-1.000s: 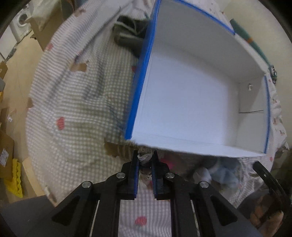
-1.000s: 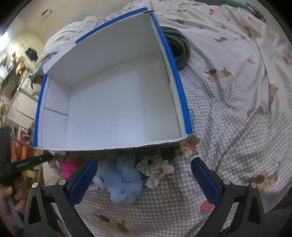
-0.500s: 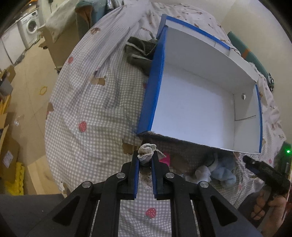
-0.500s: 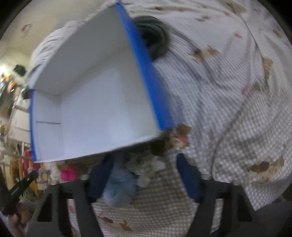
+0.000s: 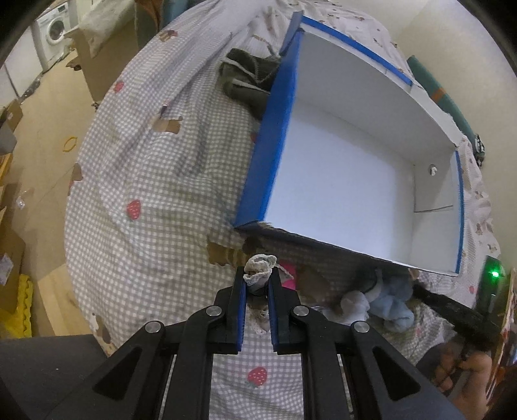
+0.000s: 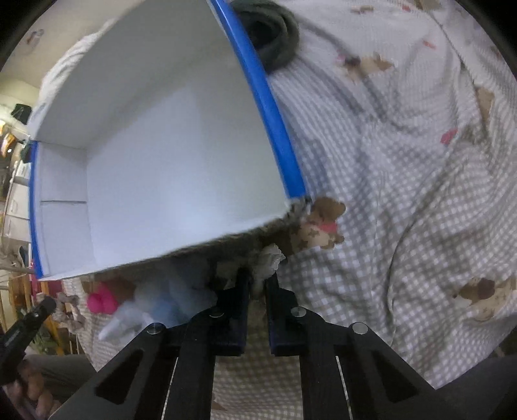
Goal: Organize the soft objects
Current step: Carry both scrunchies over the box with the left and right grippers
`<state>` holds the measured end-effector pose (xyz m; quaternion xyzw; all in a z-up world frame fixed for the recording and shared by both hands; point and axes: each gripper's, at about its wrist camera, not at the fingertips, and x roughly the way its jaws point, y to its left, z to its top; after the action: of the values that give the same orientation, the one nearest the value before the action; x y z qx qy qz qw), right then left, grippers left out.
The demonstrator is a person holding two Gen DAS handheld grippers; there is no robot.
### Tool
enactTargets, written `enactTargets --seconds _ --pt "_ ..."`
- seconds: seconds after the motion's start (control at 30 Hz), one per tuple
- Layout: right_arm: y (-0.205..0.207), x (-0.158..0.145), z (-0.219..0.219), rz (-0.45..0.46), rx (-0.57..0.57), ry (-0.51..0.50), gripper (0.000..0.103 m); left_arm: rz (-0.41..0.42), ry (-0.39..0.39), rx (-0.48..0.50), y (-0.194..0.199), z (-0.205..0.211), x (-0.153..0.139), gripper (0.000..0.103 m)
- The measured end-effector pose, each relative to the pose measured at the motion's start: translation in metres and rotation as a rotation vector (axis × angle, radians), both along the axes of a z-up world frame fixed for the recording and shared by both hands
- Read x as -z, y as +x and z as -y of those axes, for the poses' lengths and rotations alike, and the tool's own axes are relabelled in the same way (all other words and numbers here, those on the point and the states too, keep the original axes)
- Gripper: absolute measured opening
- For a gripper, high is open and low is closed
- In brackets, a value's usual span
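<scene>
Left gripper (image 5: 256, 281) pinches a cream crocheted piece (image 5: 259, 268) above the gingham bedsheet (image 5: 155, 181). Right gripper (image 6: 257, 284) is clamped on a white frilly cloth (image 6: 268, 258) by the box's near wall. Beyond, the blue-edged white box (image 5: 342, 181) holds nothing; no legible writing.

place: home – bedroom | signs: gingham bedspread (image 5: 155, 181) – washing machine (image 5: 53, 27) – cardboard boxes (image 5: 97, 61)

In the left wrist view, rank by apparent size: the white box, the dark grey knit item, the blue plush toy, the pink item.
1. white box
2. dark grey knit item
3. blue plush toy, nearer the camera, so unsure against the knit
4. pink item, mostly hidden
</scene>
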<state>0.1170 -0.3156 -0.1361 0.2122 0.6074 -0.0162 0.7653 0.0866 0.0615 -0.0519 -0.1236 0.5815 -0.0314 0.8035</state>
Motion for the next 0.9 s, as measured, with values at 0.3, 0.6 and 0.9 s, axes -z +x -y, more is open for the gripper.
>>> enactTargets --seconds 0.3,0.6,0.9 --pt "-0.039 -0.068 -0.009 0.146 -0.034 0.001 0.011 0.026 0.019 -0.036 0.003 -0.005 -0.009 0.011" --pt "-0.059 -0.120 -0.023 0.257 -0.042 -0.011 0.011 0.076 0.030 -0.008 -0.014 -0.006 -0.024 0.011" --pt "-0.073 -0.181 -0.046 0.381 -0.075 0.067 0.011 0.094 -0.003 -0.024 -0.032 -0.020 -0.039 0.011"
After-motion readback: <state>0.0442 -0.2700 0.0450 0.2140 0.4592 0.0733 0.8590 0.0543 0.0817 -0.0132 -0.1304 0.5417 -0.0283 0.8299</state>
